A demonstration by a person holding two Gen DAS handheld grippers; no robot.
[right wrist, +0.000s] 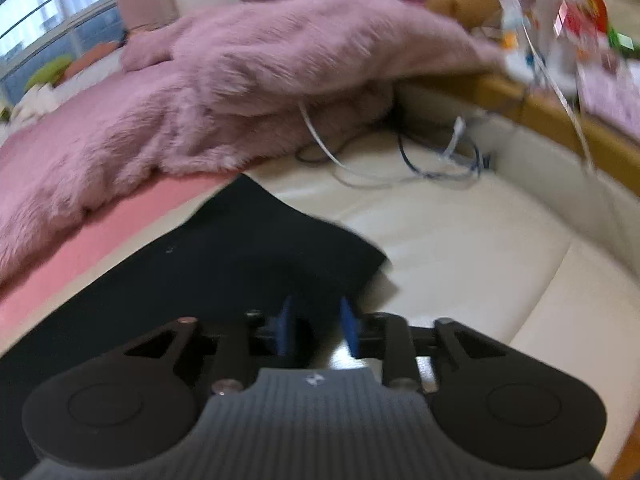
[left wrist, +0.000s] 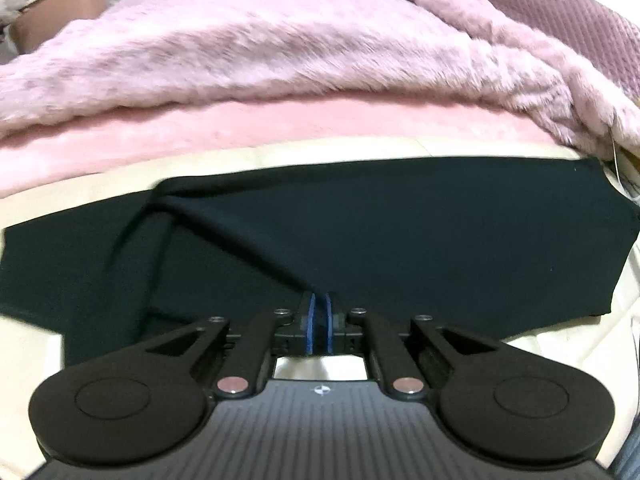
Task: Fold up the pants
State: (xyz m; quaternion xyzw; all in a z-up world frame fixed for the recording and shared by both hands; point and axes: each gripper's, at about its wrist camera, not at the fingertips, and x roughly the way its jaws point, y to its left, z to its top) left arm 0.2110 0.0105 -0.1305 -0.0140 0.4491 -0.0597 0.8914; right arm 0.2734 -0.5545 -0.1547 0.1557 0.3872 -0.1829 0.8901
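No text, label or number is legible on anything in view.

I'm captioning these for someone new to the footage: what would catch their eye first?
The black pants spread flat across the cream surface, right in front of both cameras. Behind them a fluffy pink blanket is heaped along the far side. The left gripper is nearly closed at the pants' near edge, with a crease in the cloth running up from it.
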